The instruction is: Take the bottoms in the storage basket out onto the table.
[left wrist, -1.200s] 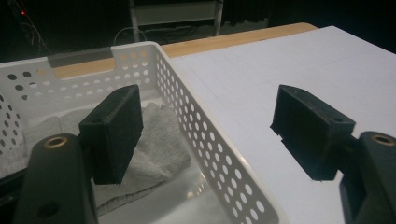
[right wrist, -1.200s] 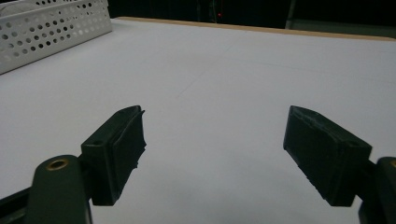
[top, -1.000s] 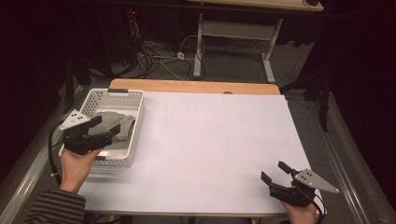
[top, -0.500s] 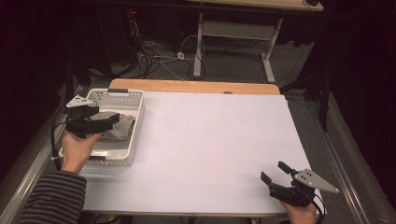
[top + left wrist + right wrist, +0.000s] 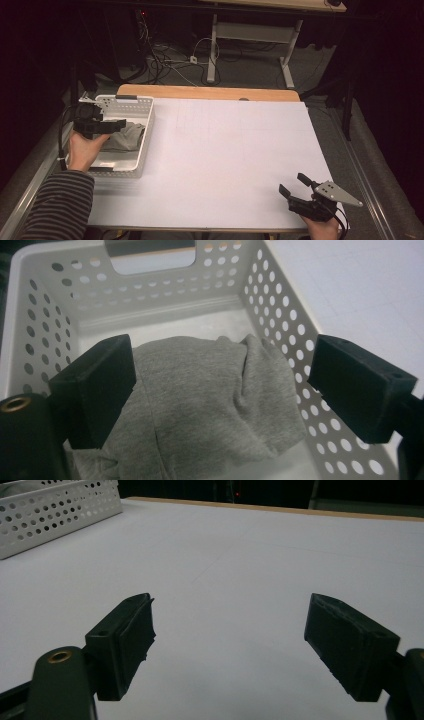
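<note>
Nearest the person, the right gripper (image 5: 295,184) rests at the near right corner of the white table (image 5: 240,150) with its jaws spread wide and nothing between them; in the right gripper view they frame bare tabletop, with the basket far off at the upper left.

Farther off on the left, the left gripper (image 5: 114,123) hangs over the white perforated basket (image 5: 145,142), which sits at the table's left edge. Its jaws have just been opening and now stand wide. In the left gripper view the grey garment (image 5: 210,405) lies between and below them, but the pads do not appear to press on it.

The step in hand looks like the reach for the garment, before any grasp. The next move likely calls for lowering the jaws onto the raised fold, closing on enough cloth to hold, and lifting clear of the basket walls.

The garment is a soft grey jersey knit, bunched into a rounded heap with a deep crease down its right side and a seam running along its left. It fills most of the basket floor, leaving bare bottom toward the far wall with the handle slot (image 5: 150,257).
</note>
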